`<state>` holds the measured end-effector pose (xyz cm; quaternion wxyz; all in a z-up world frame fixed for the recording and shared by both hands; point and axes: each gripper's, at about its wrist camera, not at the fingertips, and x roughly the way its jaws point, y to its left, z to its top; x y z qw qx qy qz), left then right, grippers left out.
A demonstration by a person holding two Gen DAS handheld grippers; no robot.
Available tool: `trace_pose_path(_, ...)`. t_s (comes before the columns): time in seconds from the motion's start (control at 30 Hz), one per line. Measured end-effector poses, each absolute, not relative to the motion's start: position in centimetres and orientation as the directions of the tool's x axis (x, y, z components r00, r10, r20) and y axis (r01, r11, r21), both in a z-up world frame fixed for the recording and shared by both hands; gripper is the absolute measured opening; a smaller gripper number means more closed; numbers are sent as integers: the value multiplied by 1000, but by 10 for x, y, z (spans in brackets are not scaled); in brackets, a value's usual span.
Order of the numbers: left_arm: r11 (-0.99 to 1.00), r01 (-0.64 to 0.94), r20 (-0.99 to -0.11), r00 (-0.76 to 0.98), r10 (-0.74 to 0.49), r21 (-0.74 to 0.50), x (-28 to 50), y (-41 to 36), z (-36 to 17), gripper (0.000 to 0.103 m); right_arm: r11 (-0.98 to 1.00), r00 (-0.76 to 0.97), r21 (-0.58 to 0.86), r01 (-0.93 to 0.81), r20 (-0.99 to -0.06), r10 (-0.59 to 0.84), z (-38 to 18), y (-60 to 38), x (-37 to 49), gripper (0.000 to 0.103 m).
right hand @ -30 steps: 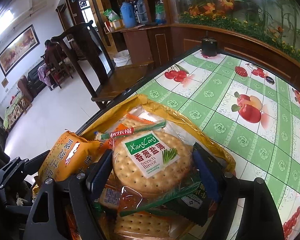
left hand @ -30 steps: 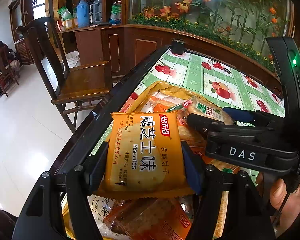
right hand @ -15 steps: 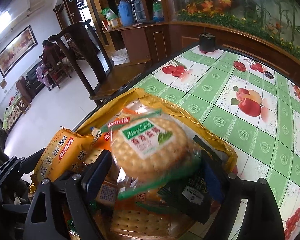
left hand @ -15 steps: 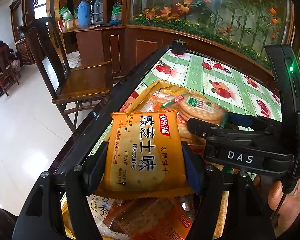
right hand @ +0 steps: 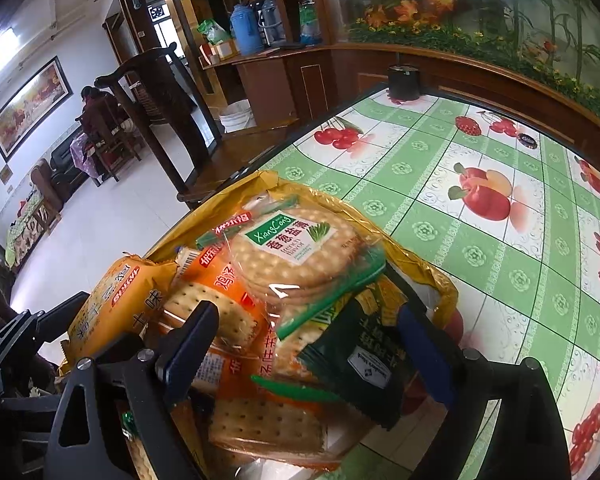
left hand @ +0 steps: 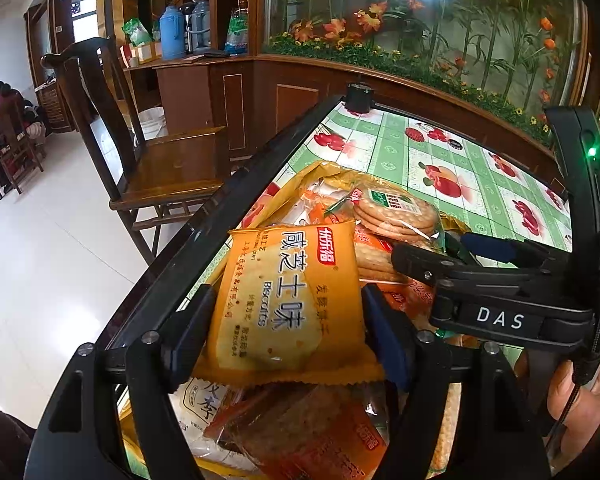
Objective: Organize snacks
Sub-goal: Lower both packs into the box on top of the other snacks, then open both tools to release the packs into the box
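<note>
A pile of biscuit packs lies in an opened gold foil bag (right hand: 440, 280) on the table. My left gripper (left hand: 284, 316) is shut on an orange biscuit pack (left hand: 288, 300) and holds it above the pile; that pack also shows in the right wrist view (right hand: 116, 300). My right gripper (right hand: 304, 344) is open over the pile. A clear pack of round scallion biscuits (right hand: 296, 252) lies loose on top of the pile, beyond its fingertips; it also shows in the left wrist view (left hand: 396, 212). A dark green packet (right hand: 360, 356) lies between the right jaws.
The table has a green fruit-print cloth (right hand: 480, 208) and a dark edge (left hand: 204, 224) to the left. A wooden chair (left hand: 140, 152) stands beside that edge. A small black pot (right hand: 404, 80) sits at the far corner. A wooden planter ledge (left hand: 420, 92) runs behind.
My right gripper opened and let go of the round scallion biscuit pack, which now lies on the pile farther from the jaws. My left gripper kept hold of the orange pack.
</note>
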<state>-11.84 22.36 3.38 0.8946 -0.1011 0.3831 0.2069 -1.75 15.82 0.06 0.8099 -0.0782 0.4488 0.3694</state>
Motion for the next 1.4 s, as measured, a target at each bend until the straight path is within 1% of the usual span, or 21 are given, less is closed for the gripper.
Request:
trace_pose_path(0.1,892,-452,-723,620,306,-10,-120,221,34,75,716,324,211,-665,-783,531,0,154,-20,92)
trace_pose_path(0.23,892,-453,-718,622,314,-2,-122,218,36,81,719,328,222,-659,-775,540,2,147,-23,92)
trace_pose_path(0.47,887,-462,-714,617,330,11,-126,213,38,81,728,347,246,-640,-753,559,10,130,-29,92)
trace_pose_path(0.73,894,-447,-668,655,353,34,-140,196,48,82,741,378,290,-606,-715,589,19,99,-40,92)
trace_pose_path(1.1,903,-426,-650,673,353,49,-156,177,57,82,752,414,336,-566,-673,613,30,56,-65,92)
trace_pose_path(1.3,906,-417,-614,697,370,74,-176,161,64,82,750,433,347,-564,-649,626,38,37,-89,92)
trace_pose_path(1.4,898,-429,-587,703,401,99,-188,153,67,83,741,439,344,-577,-634,637,44,30,-104,93)
